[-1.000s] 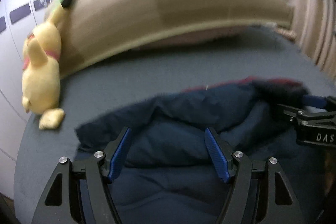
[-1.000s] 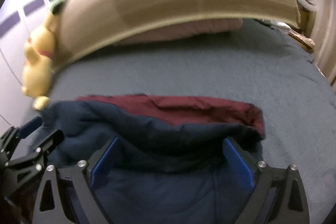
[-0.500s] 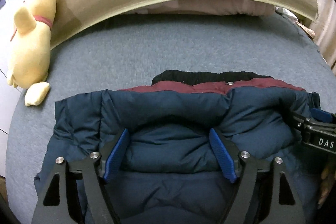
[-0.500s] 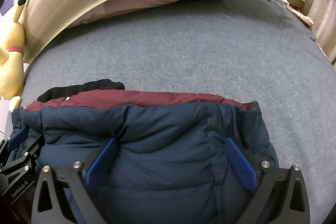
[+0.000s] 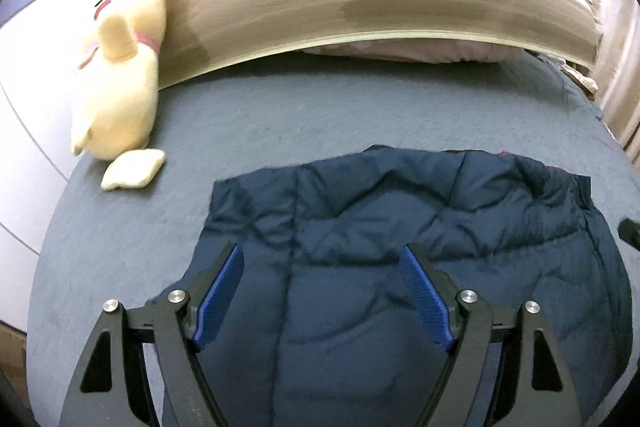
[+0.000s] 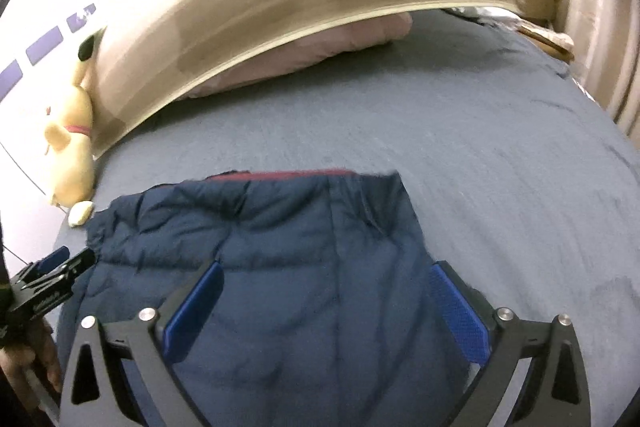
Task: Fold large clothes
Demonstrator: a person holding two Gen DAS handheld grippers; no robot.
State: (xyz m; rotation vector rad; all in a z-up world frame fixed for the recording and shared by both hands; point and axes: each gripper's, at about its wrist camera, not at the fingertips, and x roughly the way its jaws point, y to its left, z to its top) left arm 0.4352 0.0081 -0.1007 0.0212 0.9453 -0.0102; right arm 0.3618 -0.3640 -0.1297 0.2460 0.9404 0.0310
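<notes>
A navy puffer jacket (image 5: 420,247) with a maroon lining lies folded on the grey bed; it also shows in the right wrist view (image 6: 280,259), with a strip of maroon at its far edge. My left gripper (image 5: 320,287) is open and empty above the jacket's left part. My right gripper (image 6: 328,303) is open and empty above the jacket's right part. The left gripper's tip (image 6: 56,267) shows at the left edge of the right wrist view, beside the jacket's left edge.
A yellow plush toy (image 5: 120,79) leans at the bed's far left corner against the wooden headboard (image 5: 360,3). A pink pillow (image 6: 312,55) lies under the headboard. Grey bedsheet (image 6: 480,155) spreads beyond and right of the jacket. A curtain (image 5: 624,67) hangs at the right.
The jacket's top edge went forward and down flat, hiding most of the maroon lining and the black collar. Both grippers have pulled back and up from the jacket.
</notes>
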